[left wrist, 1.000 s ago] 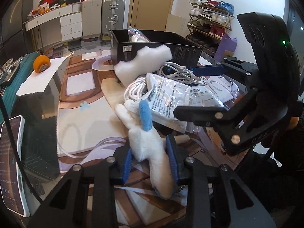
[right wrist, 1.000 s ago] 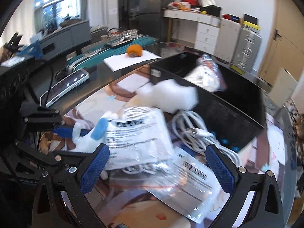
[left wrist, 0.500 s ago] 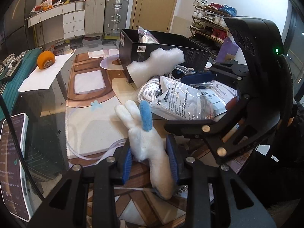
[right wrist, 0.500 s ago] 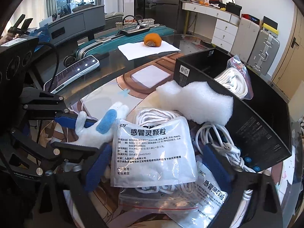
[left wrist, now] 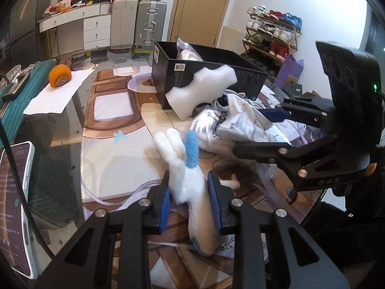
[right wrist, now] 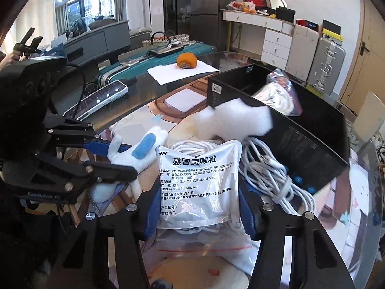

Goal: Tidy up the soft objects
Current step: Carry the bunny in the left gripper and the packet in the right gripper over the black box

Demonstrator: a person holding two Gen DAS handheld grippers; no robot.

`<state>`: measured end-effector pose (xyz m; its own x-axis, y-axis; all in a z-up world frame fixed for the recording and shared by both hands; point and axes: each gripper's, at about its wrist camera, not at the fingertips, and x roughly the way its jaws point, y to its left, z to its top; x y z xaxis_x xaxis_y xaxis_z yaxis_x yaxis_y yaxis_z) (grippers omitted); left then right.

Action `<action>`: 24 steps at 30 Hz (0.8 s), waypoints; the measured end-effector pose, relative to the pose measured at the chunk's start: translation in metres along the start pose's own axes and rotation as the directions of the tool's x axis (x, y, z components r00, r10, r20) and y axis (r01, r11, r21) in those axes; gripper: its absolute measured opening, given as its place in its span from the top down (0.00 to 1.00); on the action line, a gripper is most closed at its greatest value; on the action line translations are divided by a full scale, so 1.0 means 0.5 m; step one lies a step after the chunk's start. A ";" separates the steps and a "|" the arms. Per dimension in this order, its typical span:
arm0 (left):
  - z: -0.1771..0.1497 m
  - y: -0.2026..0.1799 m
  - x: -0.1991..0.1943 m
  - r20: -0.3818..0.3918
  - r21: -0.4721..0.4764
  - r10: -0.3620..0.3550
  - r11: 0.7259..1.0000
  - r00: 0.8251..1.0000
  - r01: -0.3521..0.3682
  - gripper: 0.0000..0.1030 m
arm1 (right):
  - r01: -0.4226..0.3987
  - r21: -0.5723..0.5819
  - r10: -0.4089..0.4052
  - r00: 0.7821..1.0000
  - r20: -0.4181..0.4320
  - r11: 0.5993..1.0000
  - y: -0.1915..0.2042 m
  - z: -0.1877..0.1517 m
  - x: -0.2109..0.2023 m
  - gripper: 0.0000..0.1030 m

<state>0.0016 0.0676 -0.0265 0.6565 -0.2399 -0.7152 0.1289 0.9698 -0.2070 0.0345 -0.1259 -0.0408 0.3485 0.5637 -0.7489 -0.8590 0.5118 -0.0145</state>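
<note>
My left gripper [left wrist: 189, 187] is shut on a white plush toy [left wrist: 185, 180] with a blue ear, held just above the glass table; in the right wrist view the toy [right wrist: 137, 154] pokes out between its fingers. My right gripper [right wrist: 199, 207] has its jaws closing on a white printed packet [right wrist: 199, 183], both pads against its sides. The packet [left wrist: 240, 125] looks bunched up between them. A white foam piece [left wrist: 202, 91] leans on the black box [left wrist: 216, 72] behind.
White cables [right wrist: 269, 175] and a clear zip bag [right wrist: 204, 248] lie under and beside the packet. A bagged rope [right wrist: 276, 96] sits in the black box. A phone [left wrist: 14, 204] lies at the left edge; an orange object [left wrist: 60, 75] rests on white paper.
The right gripper's jaws have come in from wide apart onto the printed packet, which now bunches up. The left gripper keeps its hold on the plush toy.
</note>
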 end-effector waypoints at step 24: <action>-0.010 -0.038 0.008 -0.029 0.085 0.144 0.986 0.989 -0.141 0.59 | 0.042 0.076 -0.046 0.997 0.060 0.996 -0.040 -0.041 -0.075 0.45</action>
<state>-0.0018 0.0481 -0.0291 0.6468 -0.0987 -0.7563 0.0977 0.9941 -0.0462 0.0307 -0.1708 -0.0260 0.4099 0.5772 -0.7063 -0.8125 0.5830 0.0049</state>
